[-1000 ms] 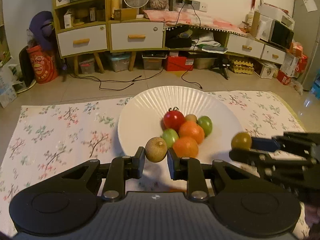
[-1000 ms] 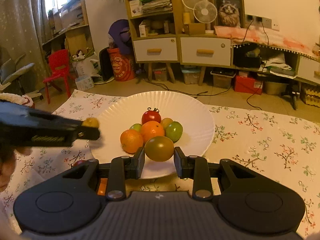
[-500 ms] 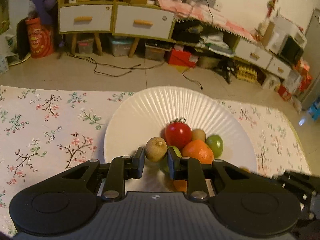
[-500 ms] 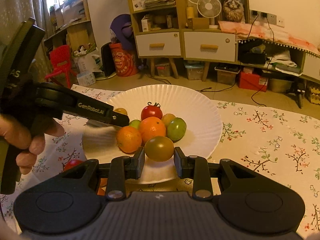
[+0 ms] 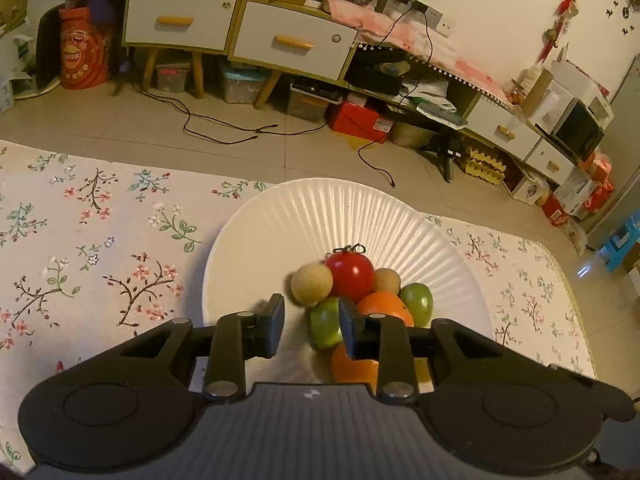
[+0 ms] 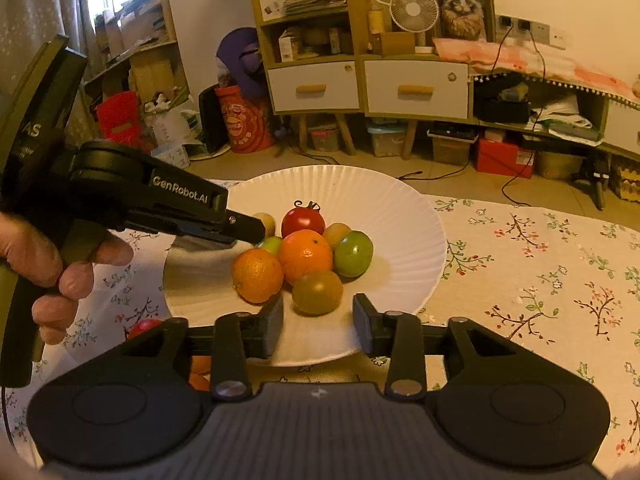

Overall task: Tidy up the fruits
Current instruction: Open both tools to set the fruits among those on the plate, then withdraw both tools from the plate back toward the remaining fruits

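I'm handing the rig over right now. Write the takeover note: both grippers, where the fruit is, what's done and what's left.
Left gripper: jaws open, empty, over the plate; tan fruit lies just ahead of it beside the red tomato.
Right gripper: jaws open, empty; brownish-green tomato sits on the plate just ahead.
Done: both fruits are with the pile of oranges and green fruits.
Left: a red fruit and something orange lie on the cloth, off the plate, near the right gripper.
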### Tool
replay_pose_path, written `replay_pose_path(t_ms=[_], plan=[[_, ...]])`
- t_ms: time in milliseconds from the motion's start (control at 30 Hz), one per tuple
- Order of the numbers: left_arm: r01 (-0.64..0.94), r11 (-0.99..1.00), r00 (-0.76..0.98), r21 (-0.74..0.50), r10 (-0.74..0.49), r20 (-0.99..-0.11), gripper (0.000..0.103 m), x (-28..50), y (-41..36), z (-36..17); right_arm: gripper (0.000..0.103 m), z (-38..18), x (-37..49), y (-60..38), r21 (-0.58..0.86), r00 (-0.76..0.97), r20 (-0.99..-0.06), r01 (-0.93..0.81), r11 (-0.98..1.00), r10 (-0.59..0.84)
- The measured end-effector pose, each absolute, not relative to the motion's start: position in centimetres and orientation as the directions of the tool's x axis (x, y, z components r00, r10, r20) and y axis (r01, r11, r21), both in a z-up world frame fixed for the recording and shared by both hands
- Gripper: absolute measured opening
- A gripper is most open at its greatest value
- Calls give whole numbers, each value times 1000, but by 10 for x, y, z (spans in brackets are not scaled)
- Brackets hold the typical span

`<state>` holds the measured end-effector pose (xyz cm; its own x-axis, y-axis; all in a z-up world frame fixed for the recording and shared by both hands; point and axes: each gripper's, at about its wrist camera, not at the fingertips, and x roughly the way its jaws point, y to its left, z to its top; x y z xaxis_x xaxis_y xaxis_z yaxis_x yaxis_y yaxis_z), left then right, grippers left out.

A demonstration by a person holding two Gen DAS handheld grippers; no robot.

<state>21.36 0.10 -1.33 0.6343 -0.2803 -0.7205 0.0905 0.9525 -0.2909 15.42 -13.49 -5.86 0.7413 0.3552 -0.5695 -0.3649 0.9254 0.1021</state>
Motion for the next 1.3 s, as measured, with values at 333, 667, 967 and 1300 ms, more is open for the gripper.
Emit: replay_pose_path(t_ms=[333,667,967,1300], plan=[[93,962,646,-256,-255,-720,50,194,5,-3,61,-50,146,-142,158,740,-571,-326,932,356],[105,970,679,-217,-229,-698,69,164,8,14,76,-30,123,-147,151,750,-567,-312,938,341],[126,979,684,-162,-204,-701,83,131,4,19,86,-28,107,-147,129,752,-580,-294,947,312],[133,983,671,-123,-181,-719,91,98,1,13,93,-32,89,-140,85,749,-587,-319,944,306]])
